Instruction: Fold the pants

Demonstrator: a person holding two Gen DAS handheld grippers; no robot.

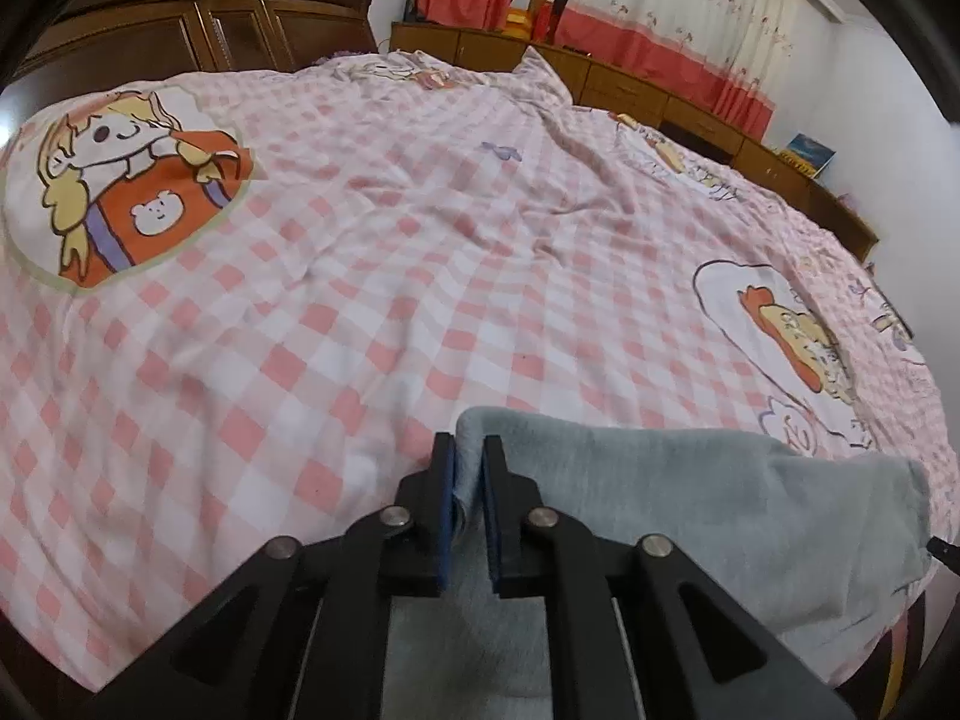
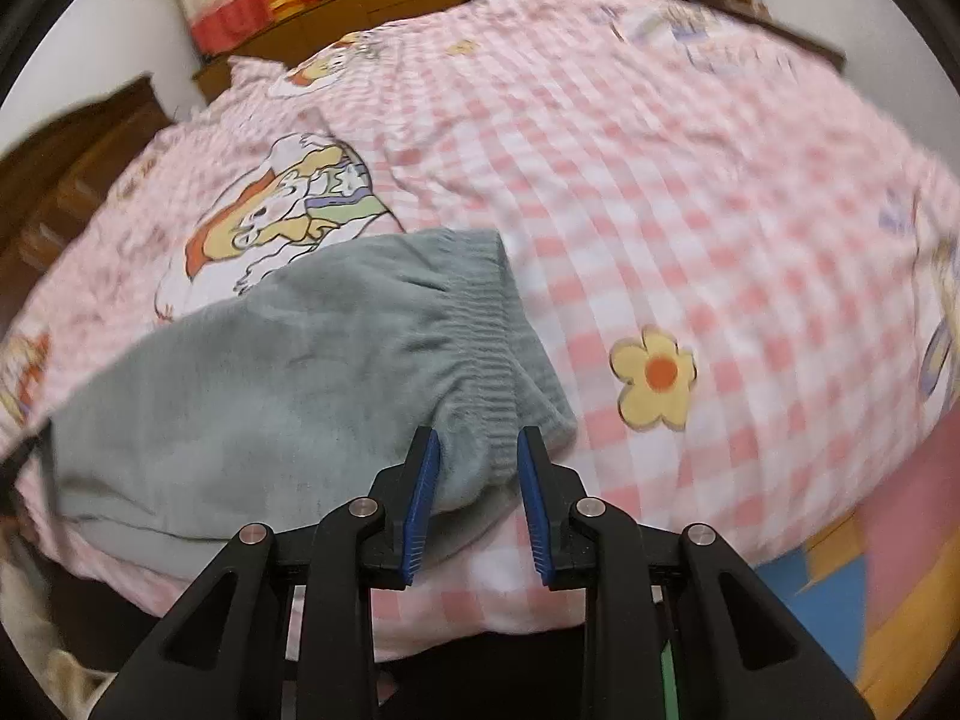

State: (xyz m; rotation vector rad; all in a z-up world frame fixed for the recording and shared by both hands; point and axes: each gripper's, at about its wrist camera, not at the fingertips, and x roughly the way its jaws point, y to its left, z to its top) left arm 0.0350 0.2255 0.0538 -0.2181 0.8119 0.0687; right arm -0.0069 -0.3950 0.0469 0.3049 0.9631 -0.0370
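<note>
Left gripper [image 1: 468,462] pinches grey pants [image 1: 690,498], which spread toward 3 o'clock; right gripper [image 2: 478,450], jaws spread, straddles their waistband [image 2: 480,324] at 12 o'clock.

A home bedroom. Ahead of the tongs, a bed under a pink-and-white checked quilt [image 1: 372,252] printed with cartoon figures. Beyond it to the far left, a dark carved wooden wardrobe [image 1: 198,24]; straight ahead, low wooden cabinets [image 1: 630,84] under flowered, red-banded curtains [image 1: 678,18].
</note>
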